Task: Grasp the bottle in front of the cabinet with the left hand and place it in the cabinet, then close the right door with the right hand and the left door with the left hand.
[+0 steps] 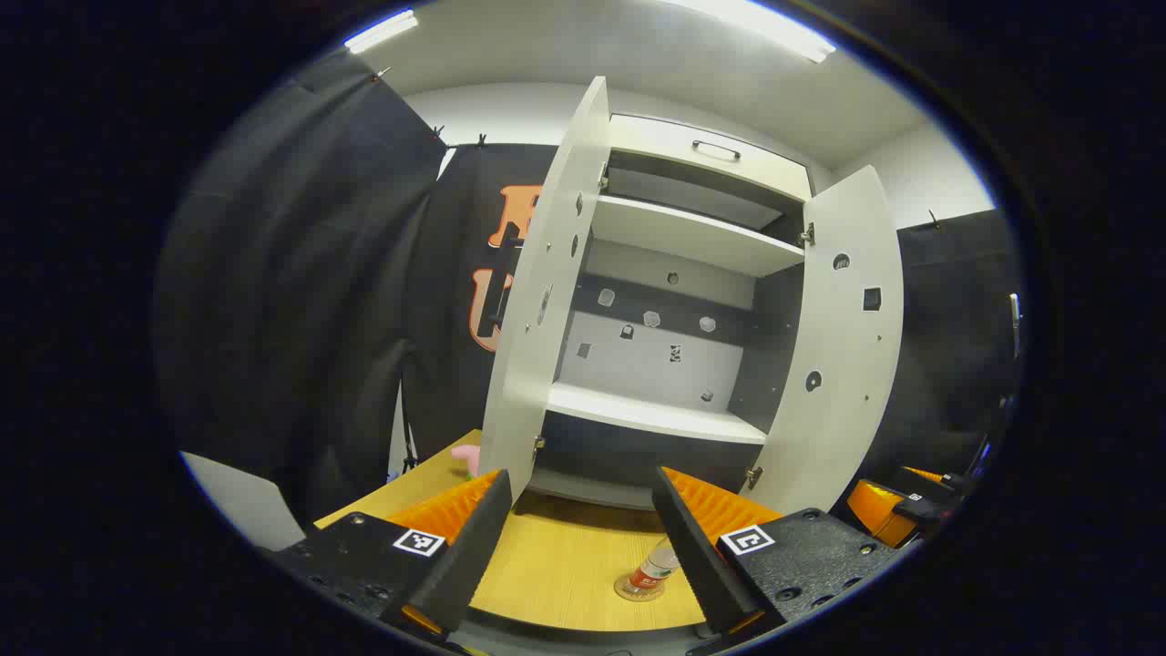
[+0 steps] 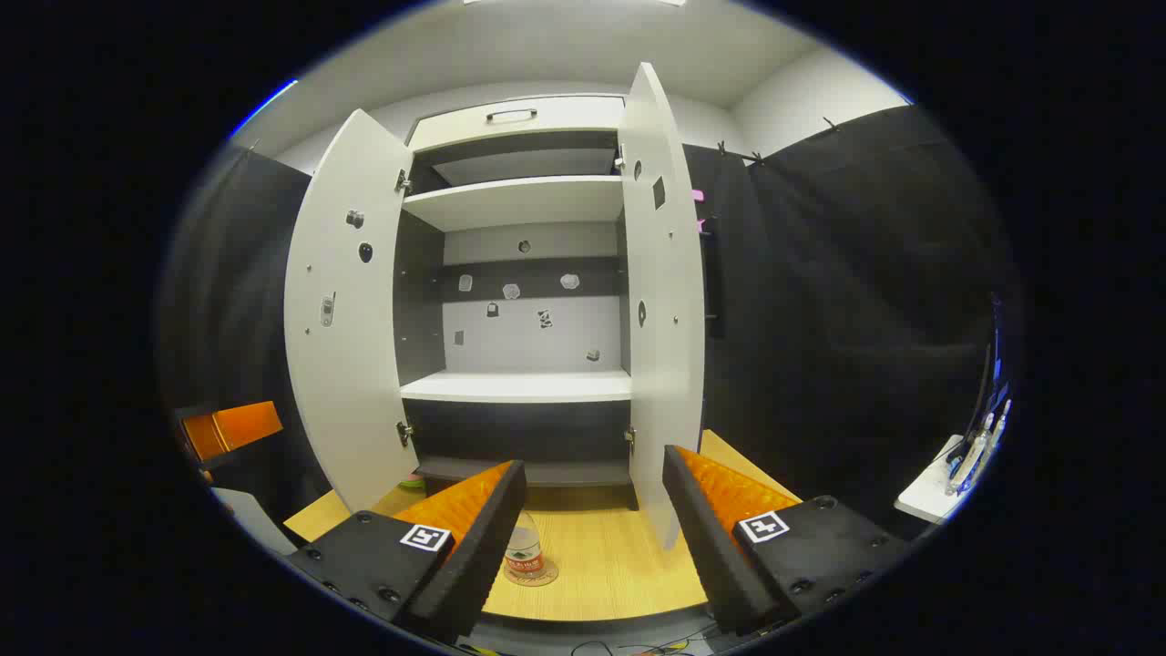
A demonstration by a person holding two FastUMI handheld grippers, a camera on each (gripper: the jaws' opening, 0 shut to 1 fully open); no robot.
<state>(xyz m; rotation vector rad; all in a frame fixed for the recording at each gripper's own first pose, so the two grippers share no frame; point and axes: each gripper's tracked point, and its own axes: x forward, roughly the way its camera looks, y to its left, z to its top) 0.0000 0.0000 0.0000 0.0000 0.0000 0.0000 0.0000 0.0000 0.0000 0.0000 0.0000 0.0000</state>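
A small clear bottle (image 1: 649,574) with a red label stands upright on a round coaster on the wooden table (image 1: 565,565), in front of the white cabinet (image 1: 651,415). Both cabinet doors stand wide open: the left door (image 1: 537,310) and the right door (image 1: 838,355). My left gripper (image 1: 581,478) is open and empty, above and short of the bottle. In the right gripper view the bottle (image 2: 524,549) shows beside my left finger, with the cabinet shelf (image 2: 519,387) behind it. My right gripper (image 2: 595,463) is open and empty, facing the cabinet between the left door (image 2: 346,310) and right door (image 2: 665,301).
A pink object (image 1: 465,456) lies on the table behind the left door. The other gripper (image 1: 897,506) hangs at the right edge of the left gripper view. A white side table (image 2: 938,487) with small items stands far right. Black cloth walls surround the cabinet.
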